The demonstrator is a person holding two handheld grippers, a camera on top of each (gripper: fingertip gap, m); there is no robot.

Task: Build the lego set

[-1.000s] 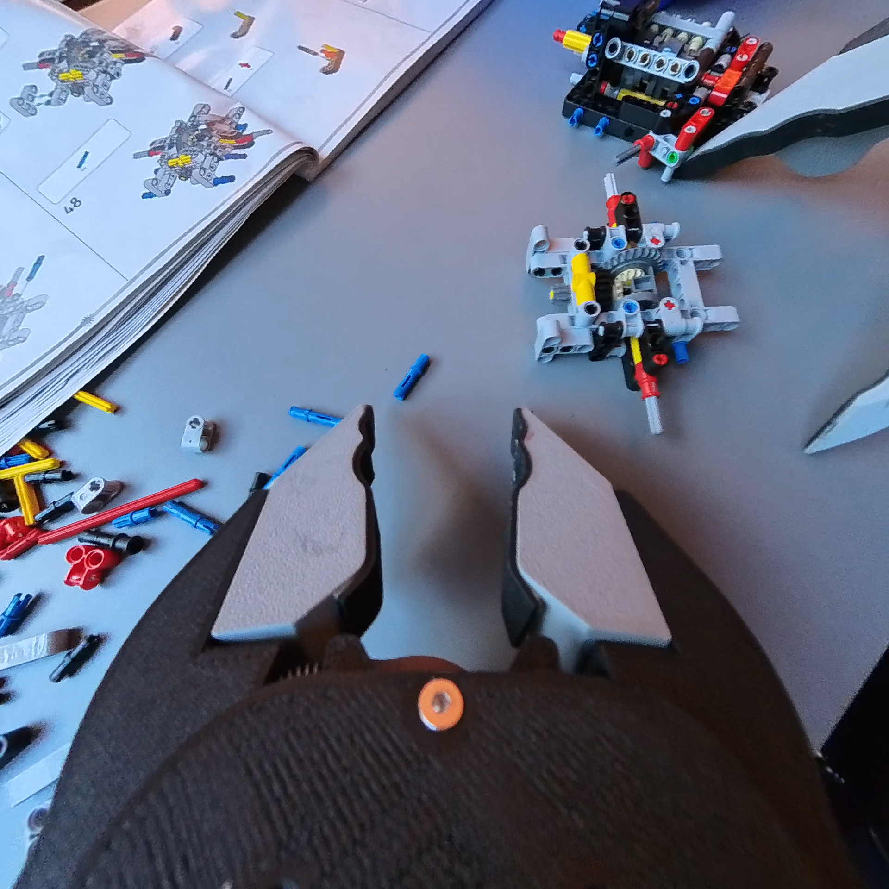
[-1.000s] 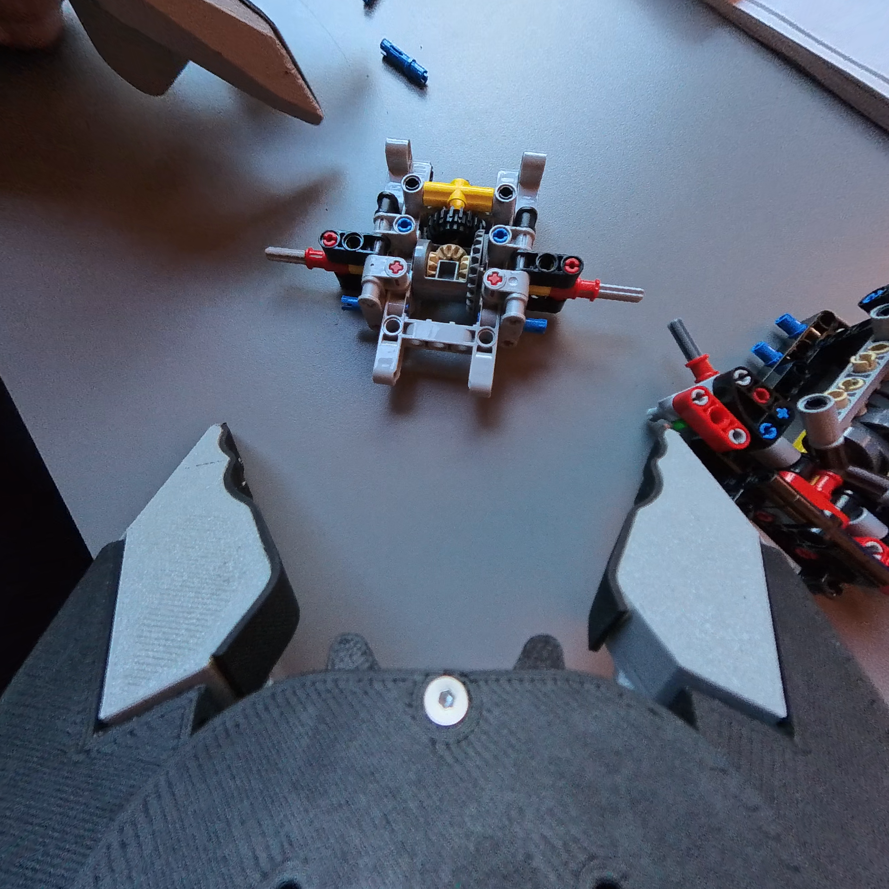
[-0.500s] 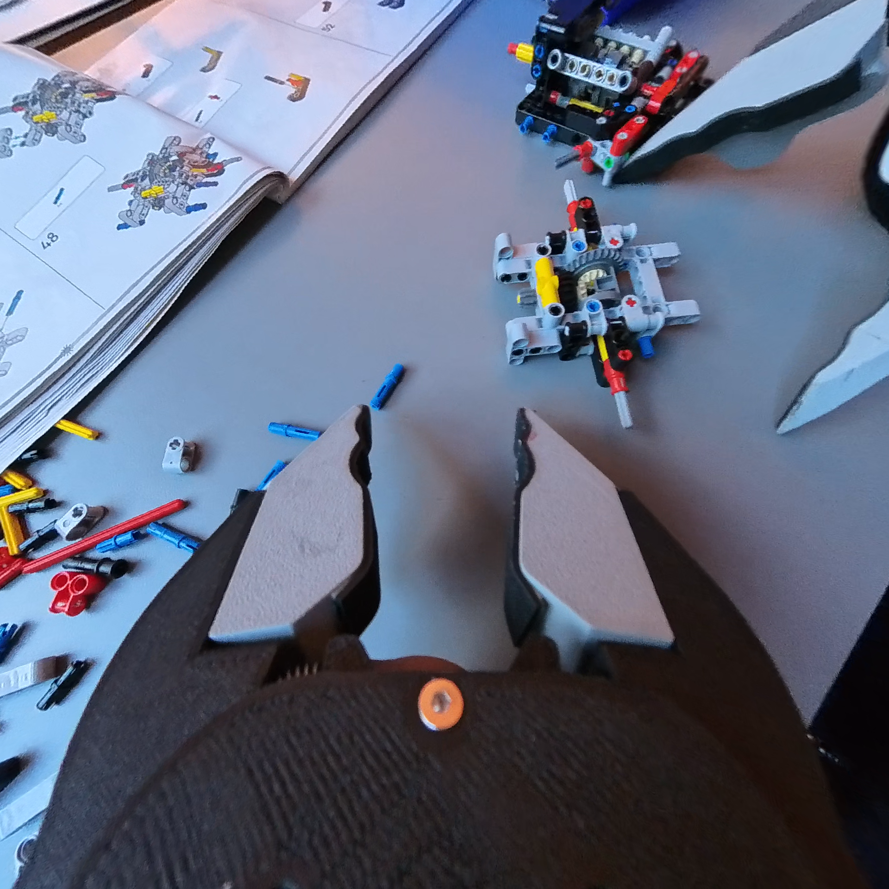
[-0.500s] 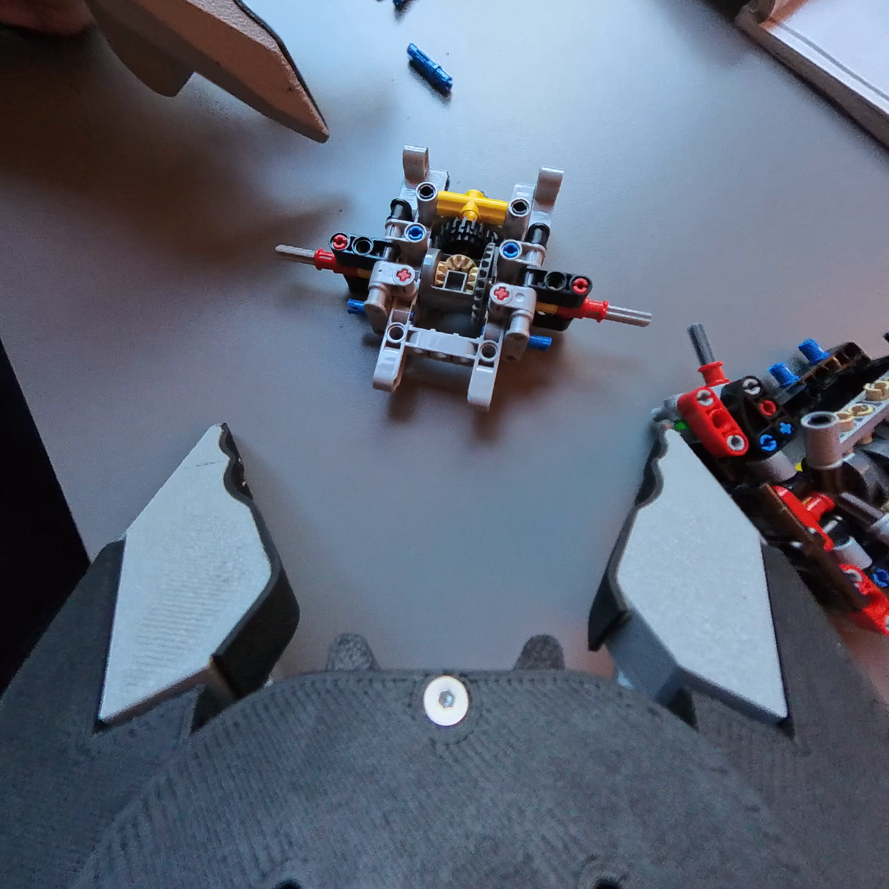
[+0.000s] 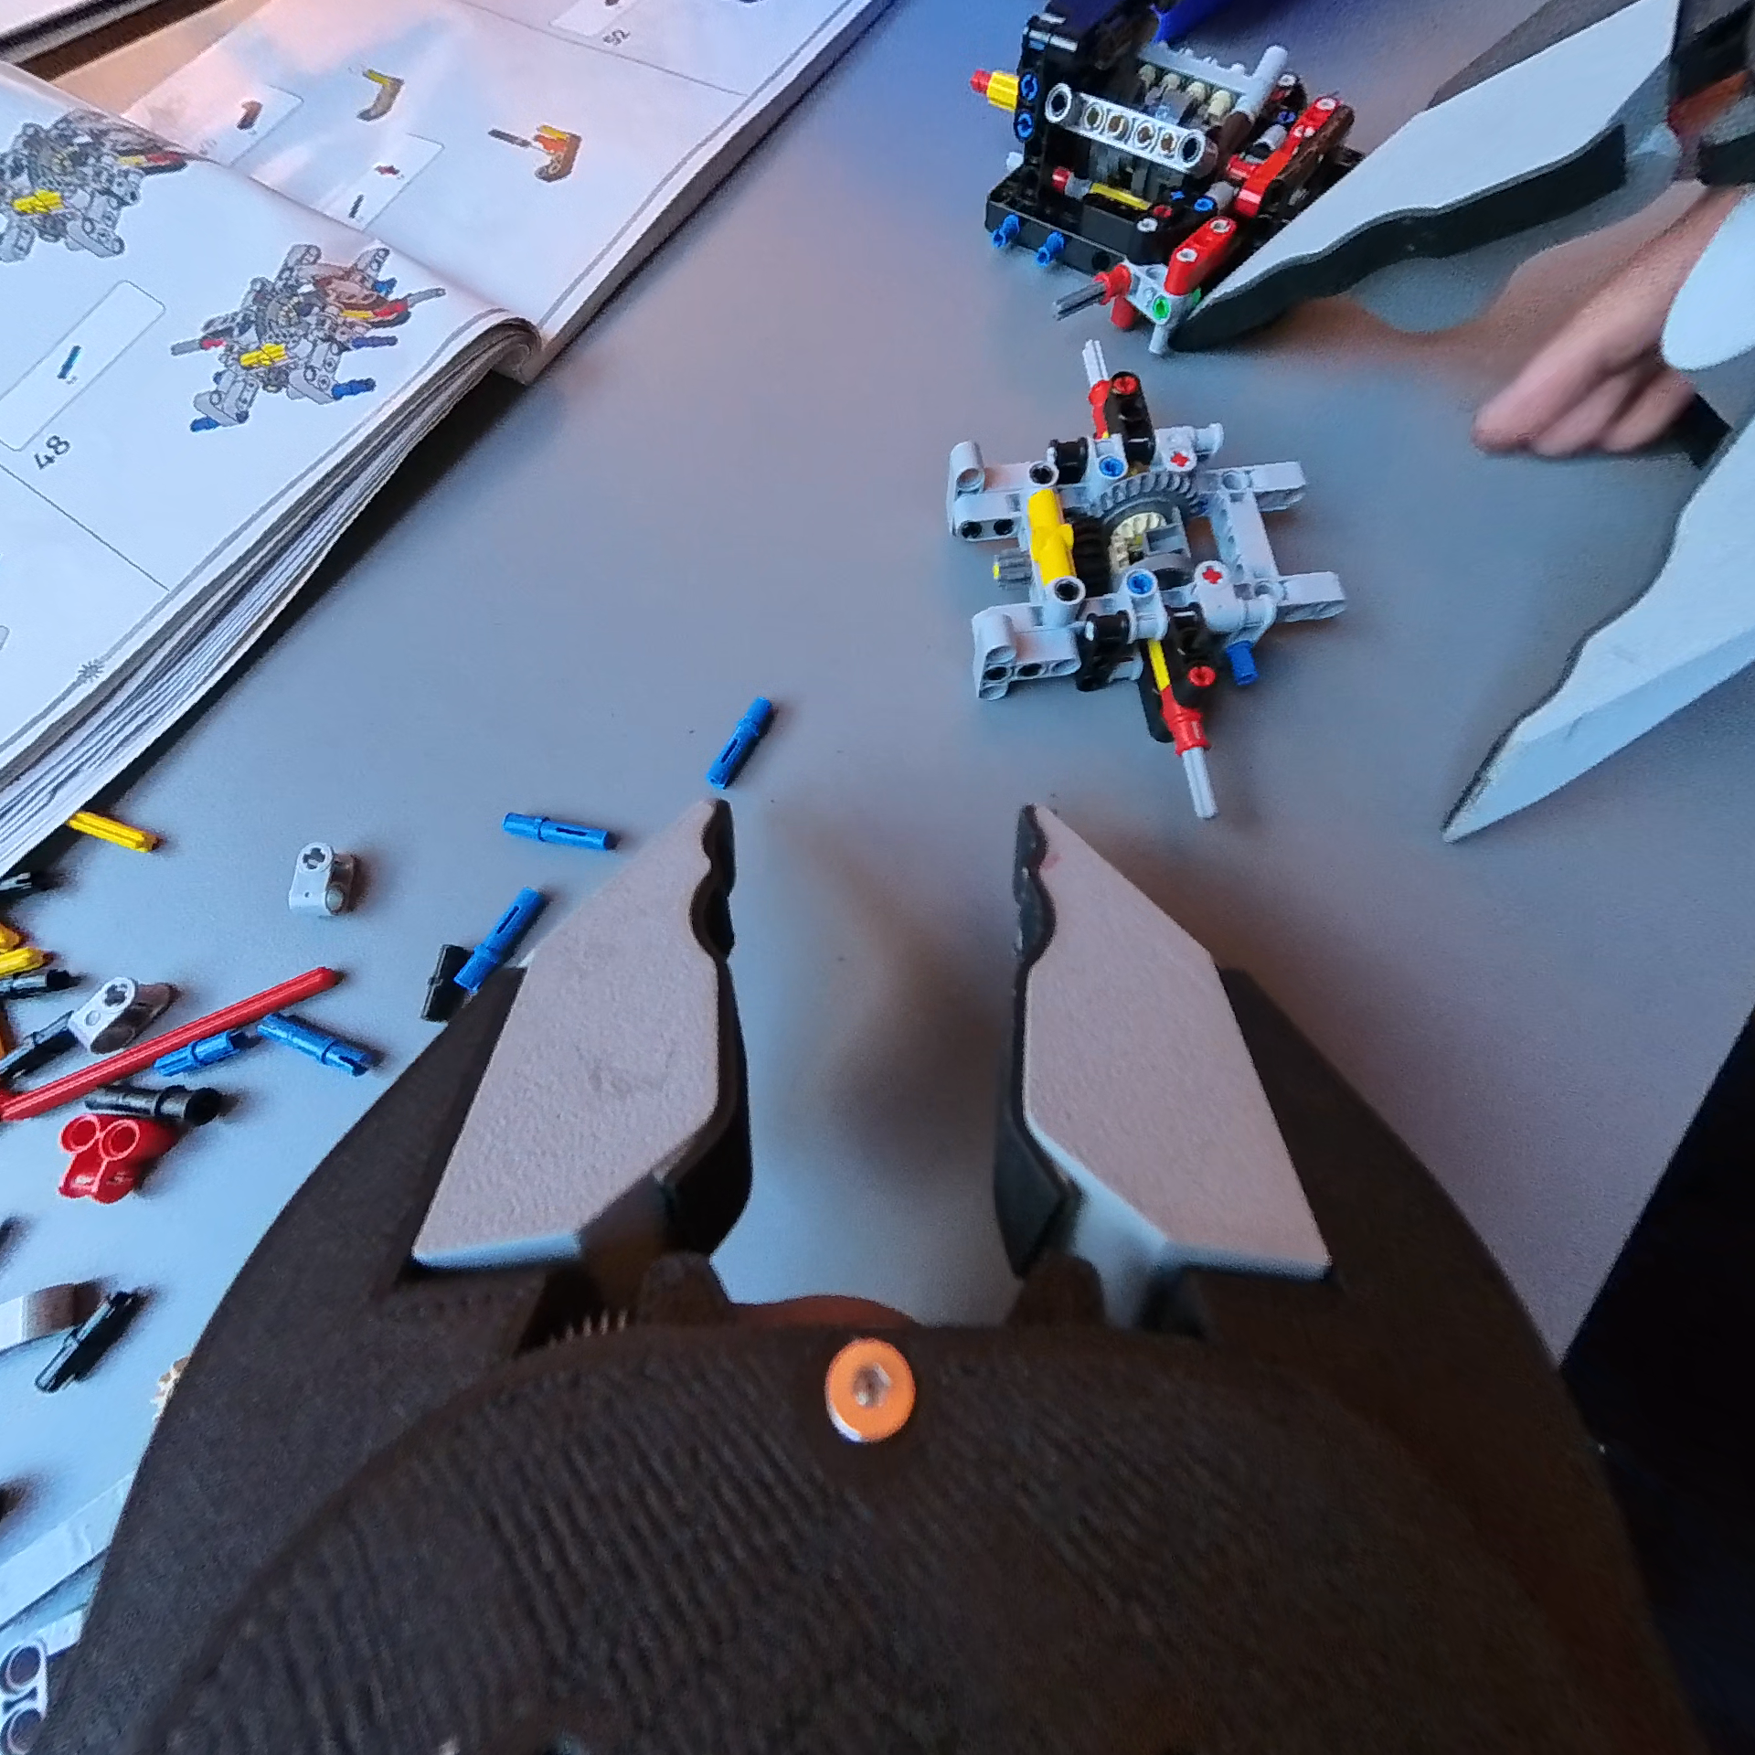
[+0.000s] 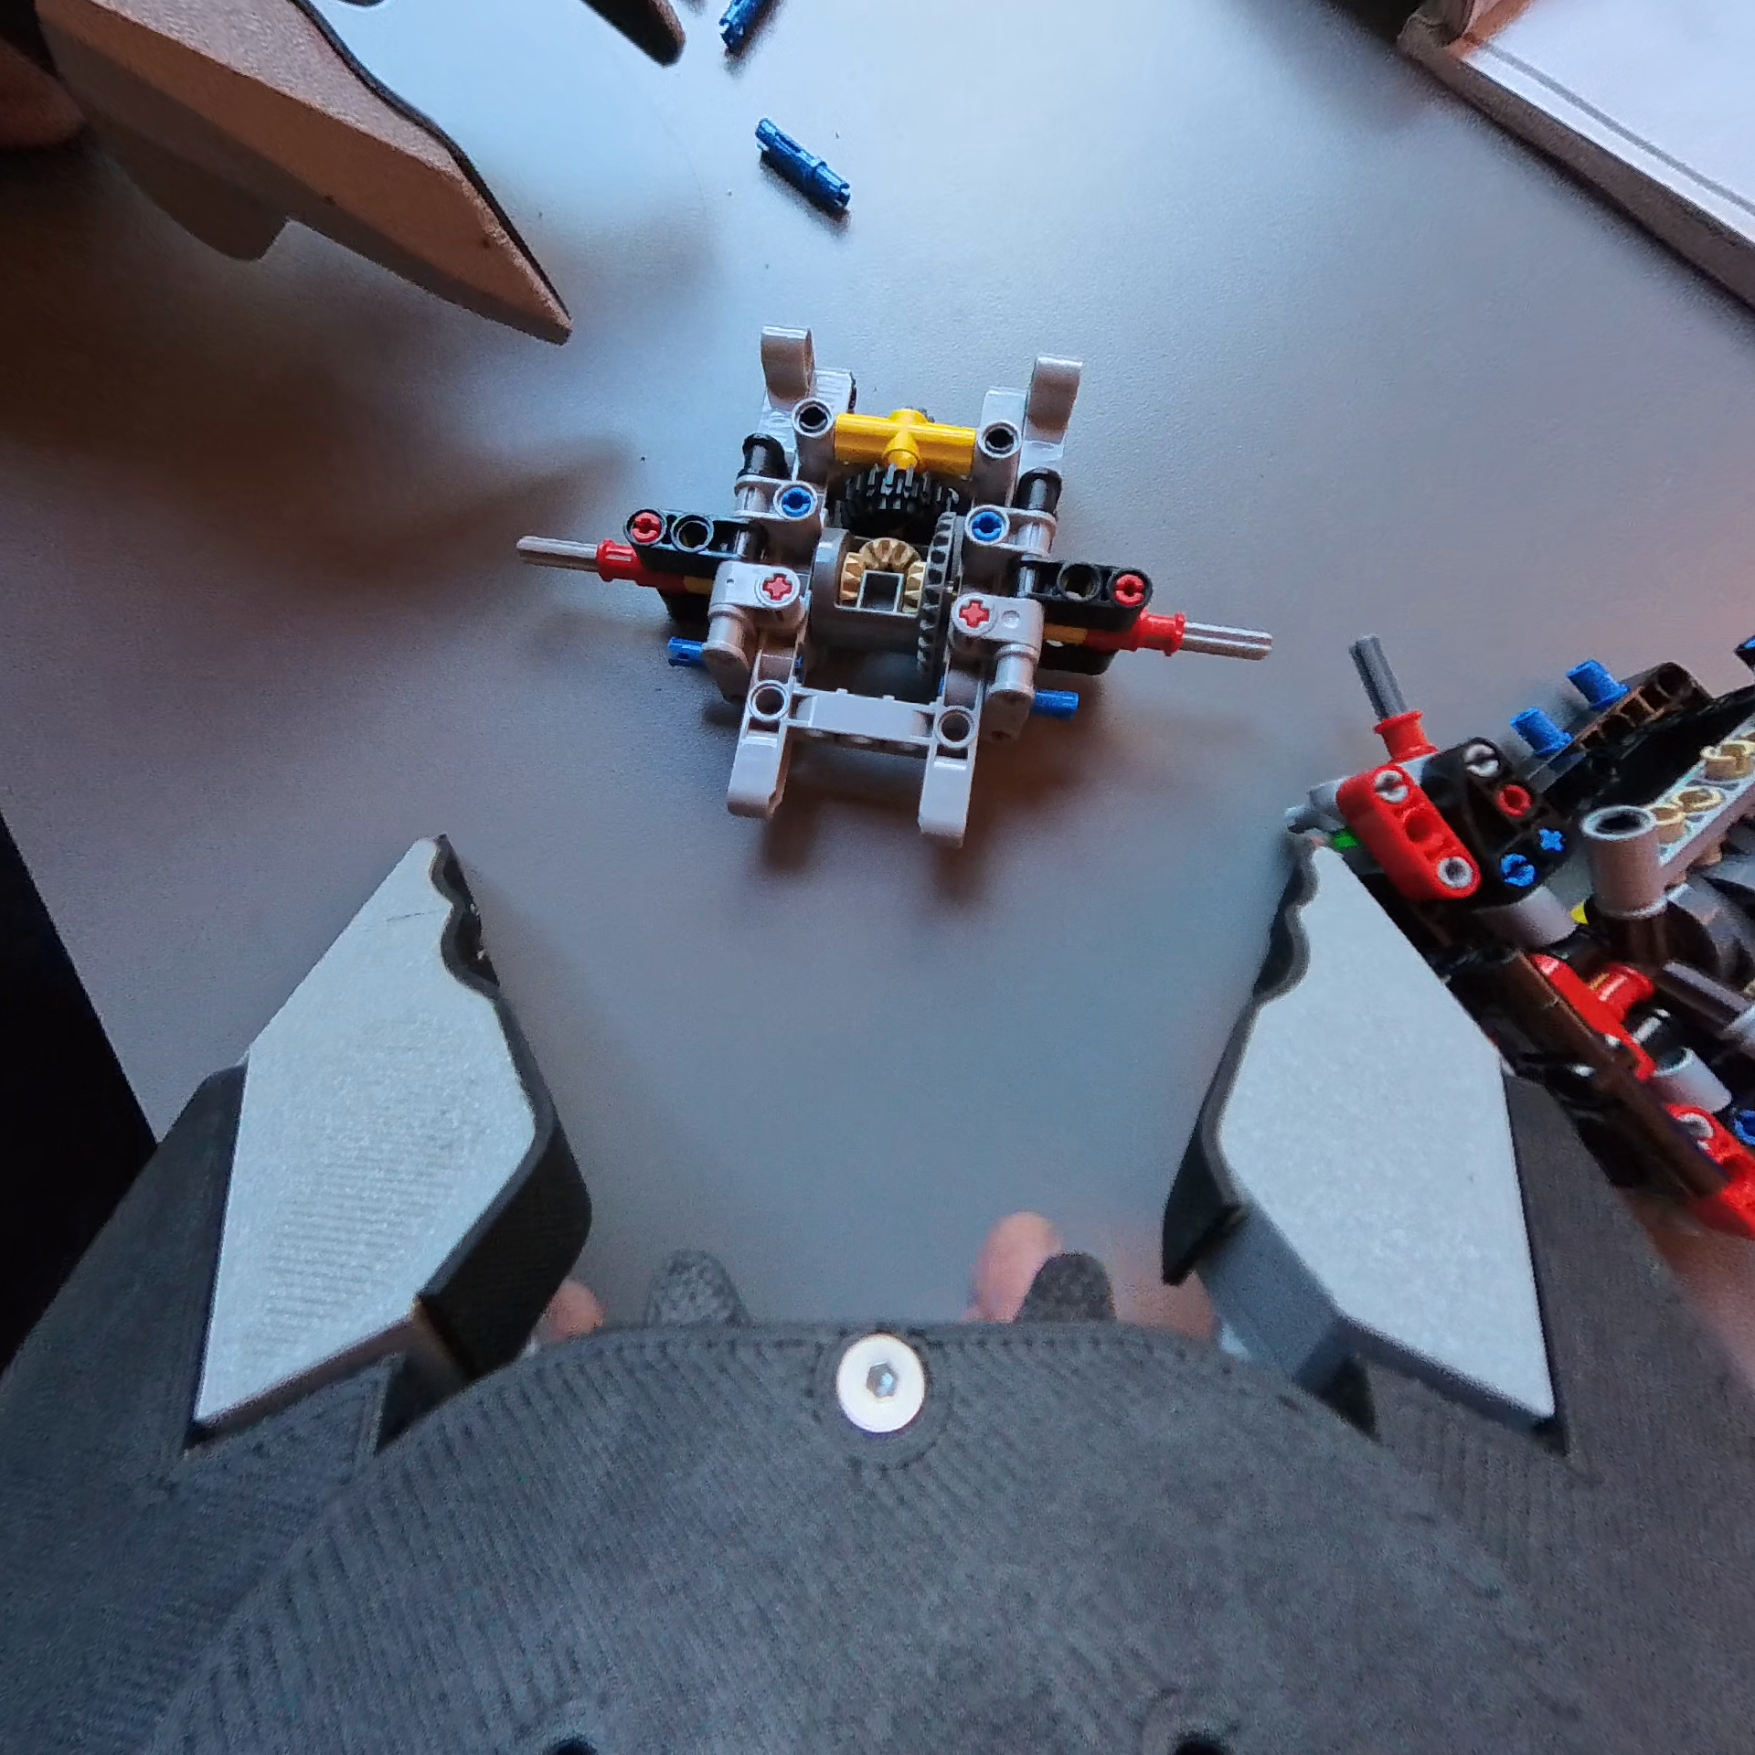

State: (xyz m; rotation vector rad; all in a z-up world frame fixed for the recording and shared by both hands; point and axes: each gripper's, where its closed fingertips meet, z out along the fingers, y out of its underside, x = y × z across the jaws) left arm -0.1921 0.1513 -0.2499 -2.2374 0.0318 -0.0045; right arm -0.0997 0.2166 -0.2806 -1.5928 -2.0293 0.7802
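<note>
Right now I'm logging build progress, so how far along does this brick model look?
Done: a small grey gear assembly and a larger black-and-red assembly stand built on the grey table, apart from each other. In hand: nothing; the left gripper and right gripper are both open and empty. Left: loose blue pins and other parts lie unused beside the open instruction booklet.
</note>
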